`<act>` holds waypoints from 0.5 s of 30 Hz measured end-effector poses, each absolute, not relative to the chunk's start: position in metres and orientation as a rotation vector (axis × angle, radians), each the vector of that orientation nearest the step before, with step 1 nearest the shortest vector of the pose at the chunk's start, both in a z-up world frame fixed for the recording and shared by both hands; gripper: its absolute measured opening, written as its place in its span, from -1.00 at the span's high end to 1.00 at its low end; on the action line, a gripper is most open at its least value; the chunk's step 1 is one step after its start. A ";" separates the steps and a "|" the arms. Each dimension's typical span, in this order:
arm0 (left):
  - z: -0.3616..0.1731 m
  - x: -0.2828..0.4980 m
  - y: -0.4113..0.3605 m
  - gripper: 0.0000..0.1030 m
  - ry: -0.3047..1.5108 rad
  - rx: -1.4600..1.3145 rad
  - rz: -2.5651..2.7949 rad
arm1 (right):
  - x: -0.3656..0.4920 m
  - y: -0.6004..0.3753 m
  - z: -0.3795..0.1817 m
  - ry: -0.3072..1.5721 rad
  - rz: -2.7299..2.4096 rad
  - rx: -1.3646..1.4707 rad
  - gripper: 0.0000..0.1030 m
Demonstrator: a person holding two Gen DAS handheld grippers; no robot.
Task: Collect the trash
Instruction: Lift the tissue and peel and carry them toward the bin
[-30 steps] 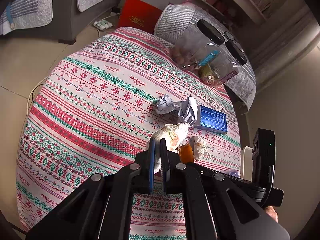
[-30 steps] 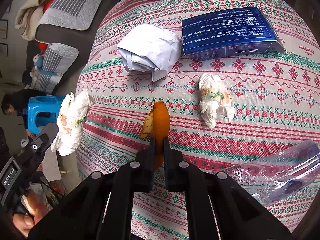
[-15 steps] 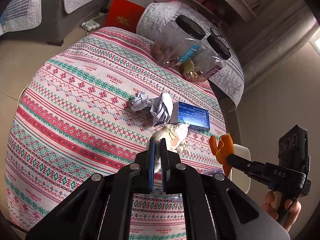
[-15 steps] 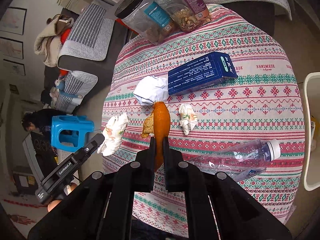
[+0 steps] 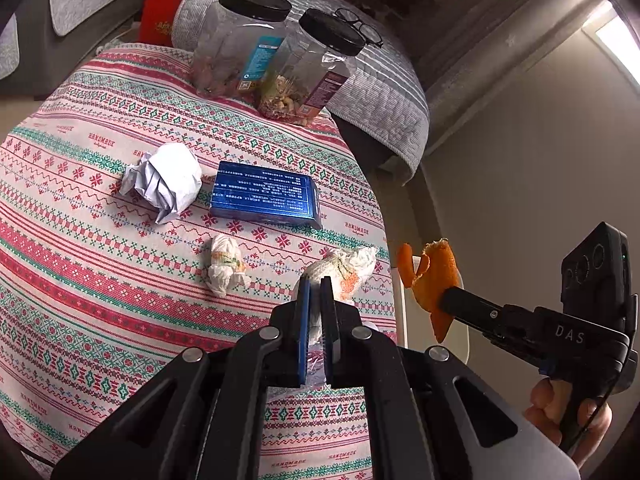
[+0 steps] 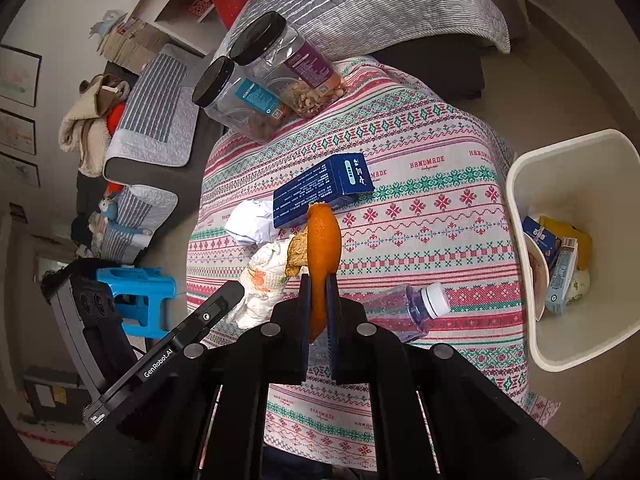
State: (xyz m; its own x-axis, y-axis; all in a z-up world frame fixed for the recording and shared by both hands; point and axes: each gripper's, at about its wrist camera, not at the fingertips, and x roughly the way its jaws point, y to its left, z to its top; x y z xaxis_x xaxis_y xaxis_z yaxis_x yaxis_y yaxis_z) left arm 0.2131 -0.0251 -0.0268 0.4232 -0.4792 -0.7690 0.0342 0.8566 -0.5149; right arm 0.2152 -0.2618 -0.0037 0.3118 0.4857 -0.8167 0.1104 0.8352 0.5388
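Note:
My left gripper is shut on a crumpled printed tissue, held above the patterned tablecloth; it also shows in the right wrist view. My right gripper is shut on an orange peel, held in the air past the table's right edge in the left wrist view. A white paper ball, a blue box and a small tissue wad lie on the cloth. An empty plastic bottle lies near the front edge. A white trash bin with several wrappers stands right of the table.
Two black-lidded clear jars stand at the table's far edge. Behind them is a grey quilted sofa with glasses on it. A blue stool stands on the floor at the left.
Both grippers have lifted and swung right with their loads. The peel has moved from over the table to beyond its right edge, and the bin has come into the right wrist view.

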 end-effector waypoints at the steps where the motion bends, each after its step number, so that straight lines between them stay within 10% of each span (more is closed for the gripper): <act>1: -0.029 0.213 -0.036 0.90 1.103 -0.461 -0.352 | 0.213 -0.269 -0.004 1.246 0.257 0.571 0.87; 15: -0.046 0.189 -0.186 0.90 1.131 -0.423 -0.563 | 0.174 -0.393 0.013 1.171 0.081 0.671 0.87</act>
State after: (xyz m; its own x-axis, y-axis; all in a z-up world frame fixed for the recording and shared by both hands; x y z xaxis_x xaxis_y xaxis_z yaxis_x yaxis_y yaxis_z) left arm 0.1887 -0.1856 -0.0464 0.3132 -0.6164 -0.7224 0.2043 0.7866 -0.5827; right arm 0.1742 -0.3935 0.0131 0.4095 0.3950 -0.8224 0.2782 0.8045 0.5248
